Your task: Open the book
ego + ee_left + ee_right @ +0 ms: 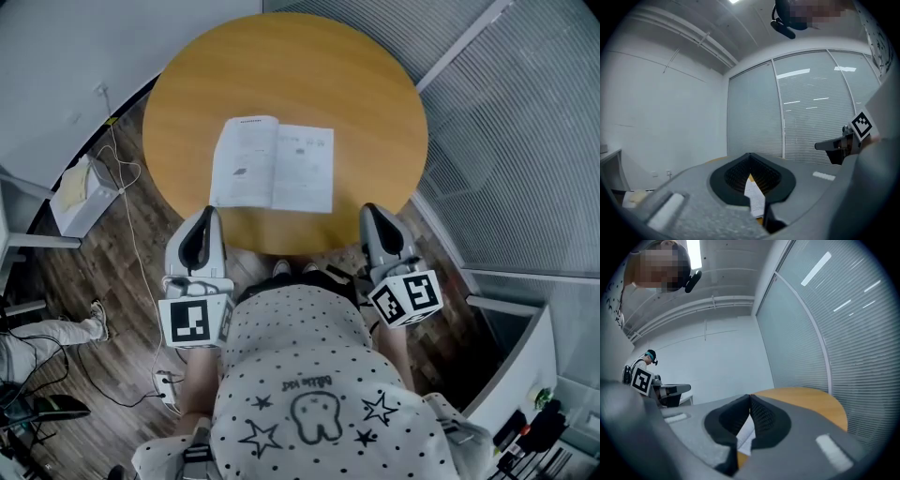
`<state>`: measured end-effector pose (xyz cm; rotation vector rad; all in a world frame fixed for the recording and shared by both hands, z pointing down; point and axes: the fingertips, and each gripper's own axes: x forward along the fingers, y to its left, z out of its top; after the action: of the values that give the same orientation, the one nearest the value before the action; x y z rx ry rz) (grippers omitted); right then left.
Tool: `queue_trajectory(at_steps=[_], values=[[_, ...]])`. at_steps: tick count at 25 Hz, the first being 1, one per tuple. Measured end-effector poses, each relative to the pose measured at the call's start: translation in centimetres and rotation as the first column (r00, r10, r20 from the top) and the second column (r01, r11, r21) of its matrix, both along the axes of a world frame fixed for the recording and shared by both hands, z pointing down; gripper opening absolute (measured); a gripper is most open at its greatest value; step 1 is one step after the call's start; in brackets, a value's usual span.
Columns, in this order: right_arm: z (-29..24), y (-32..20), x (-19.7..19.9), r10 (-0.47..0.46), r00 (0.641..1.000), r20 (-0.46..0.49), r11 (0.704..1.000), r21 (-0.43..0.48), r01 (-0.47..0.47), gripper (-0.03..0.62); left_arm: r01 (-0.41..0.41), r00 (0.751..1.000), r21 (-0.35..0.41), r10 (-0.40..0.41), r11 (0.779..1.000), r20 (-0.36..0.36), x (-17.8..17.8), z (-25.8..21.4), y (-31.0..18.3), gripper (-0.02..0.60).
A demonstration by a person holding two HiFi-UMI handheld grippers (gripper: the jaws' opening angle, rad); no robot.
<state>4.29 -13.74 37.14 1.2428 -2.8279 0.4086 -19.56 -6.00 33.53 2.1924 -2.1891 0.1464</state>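
Head view shows the book (273,164) lying open on the table (375,84), long axis nine-to-three, at one o'clock from the nearer left gripper (208,214), ten o'clock from the right gripper (372,211), both pinched together empty.

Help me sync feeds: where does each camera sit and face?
Head view: on the person's head, facing steeply down at table and open book; torso, left gripper, right gripper show.
Left gripper view: rides that gripper, faces past shut fingers toward glass wall; right gripper at right.
Right gripper view: rides that gripper, faces past shut fingers over table; left gripper at left.
Shared: both glimpse the book.
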Motion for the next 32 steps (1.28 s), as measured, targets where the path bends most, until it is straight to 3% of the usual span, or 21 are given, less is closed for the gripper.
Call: queue_trajectory(at_steps=[14, 23, 26, 32], values=[[0.2, 1.9, 0.0, -0.039, 0.998, -0.051, 0.999, -0.004, 0.039, 0.003, -0.092, 0.994, -0.039, 0.09, 0.995, -0.054, 3.8, 2.4, 1.2, 0.009], [-0.2, 2.5, -0.6, -0.063, 0.996, -0.071, 0.998, 0.015, 0.064, 0.003, -0.106, 0.993, -0.043, 0.103, 0.993, -0.062, 3.6, 2.7, 0.7, 0.009], [0.1, 2.5, -0.4, -0.052, 0.996, -0.074, 0.999, 0.009, 0.053, 0.003, -0.117, 0.992, -0.041, 0.115, 0.992, -0.047, 3.7, 2.9, 0.5, 0.009], [0.5, 2.5, -0.4, -0.055, 0.995, -0.082, 0.998, 0.003, 0.056, 0.003, -0.153, 0.986, -0.027, 0.155, 0.988, 0.056, 4.8, 2.4, 0.2, 0.009]])
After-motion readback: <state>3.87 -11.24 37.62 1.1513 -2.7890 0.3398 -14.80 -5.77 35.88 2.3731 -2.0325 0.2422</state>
